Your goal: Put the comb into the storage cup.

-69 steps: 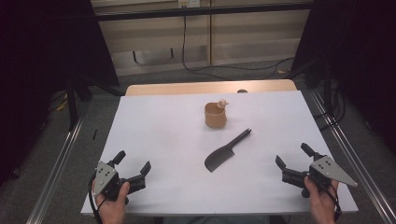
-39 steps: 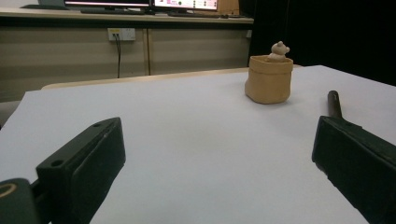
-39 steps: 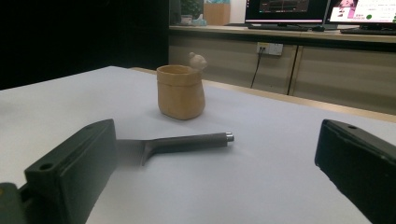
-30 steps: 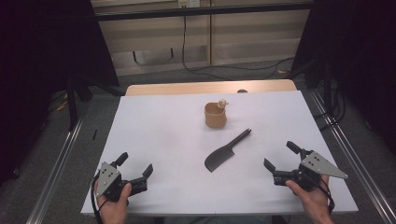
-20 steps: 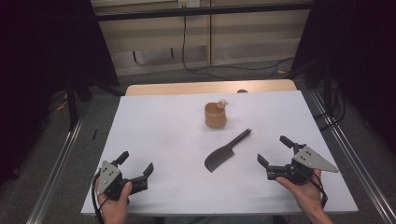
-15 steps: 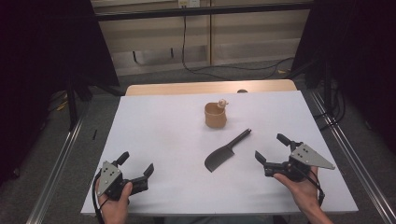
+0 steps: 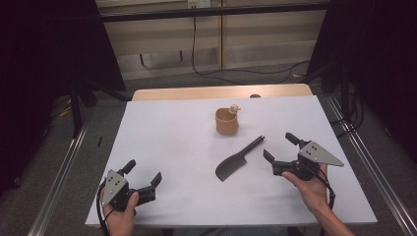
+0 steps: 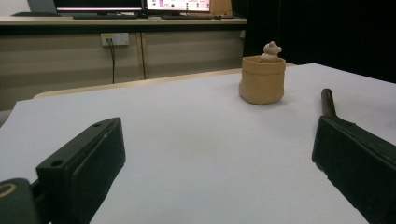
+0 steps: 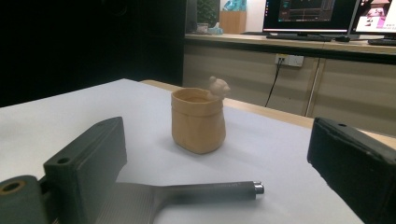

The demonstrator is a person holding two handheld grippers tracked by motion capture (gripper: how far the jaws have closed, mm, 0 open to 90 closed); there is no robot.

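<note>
A dark cleaver-shaped knife (image 7: 239, 159) lies flat mid-table, blade toward me and handle pointing to the far right; its handle (image 9: 210, 190) crosses the right gripper view. Behind it stands a tan cup (image 7: 227, 121) with a small bear figure on its rim, also seen as the cup (image 9: 198, 120) and the cup (image 8: 262, 80). My right gripper (image 7: 279, 148) is open just right of the knife, jaws wide with nothing between them. Near the table's front left corner my left gripper (image 7: 143, 171) rests open and empty.
The white table top (image 7: 172, 132) has a wooden strip along its far edge. Metal rails run along both sides of the table. Beyond it stand a cabinet wall with cables and a counter with monitors (image 9: 308, 16).
My right gripper has moved left and forward from the table's right front toward the knife, staying open. The left gripper, knife and cup have stayed in place.
</note>
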